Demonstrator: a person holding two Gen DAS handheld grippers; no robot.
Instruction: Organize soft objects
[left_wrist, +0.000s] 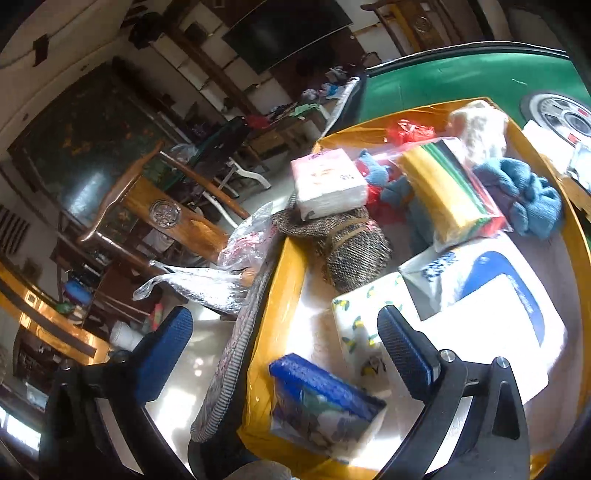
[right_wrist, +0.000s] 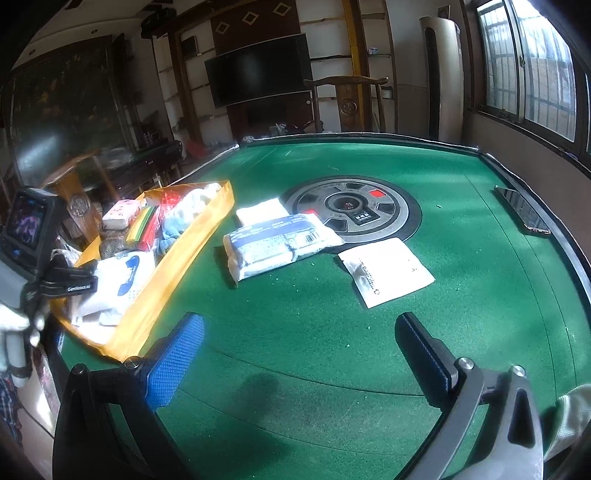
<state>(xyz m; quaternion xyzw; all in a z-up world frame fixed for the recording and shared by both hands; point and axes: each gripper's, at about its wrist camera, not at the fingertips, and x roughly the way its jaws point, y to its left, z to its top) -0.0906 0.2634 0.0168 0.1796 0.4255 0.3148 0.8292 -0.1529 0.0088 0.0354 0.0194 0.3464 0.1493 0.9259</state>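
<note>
Soft packets crowd the yellow cardboard tray (right_wrist: 207, 225); the clear-wrapped white wipes pack (right_wrist: 277, 245) lies outside on green felt. Both grippers (left_wrist: 284, 332) (right_wrist: 303, 339) hang released, empty. Tray overhangs the table edge; a nudge could tip it.

Sunlight washed out the white tissue pack (left_wrist: 491, 314) at five o'clock in the left wrist view, so its print could not be read. The sponge pack (left_wrist: 452, 190) covered part of the blue knit cloth (left_wrist: 524, 192). In the right wrist view, the yellow box (right_wrist: 177, 266) at nine o'clock hid its lower contents behind its wall, and the flat pouch's (right_wrist: 386, 271) lettering was too small to read.
</note>
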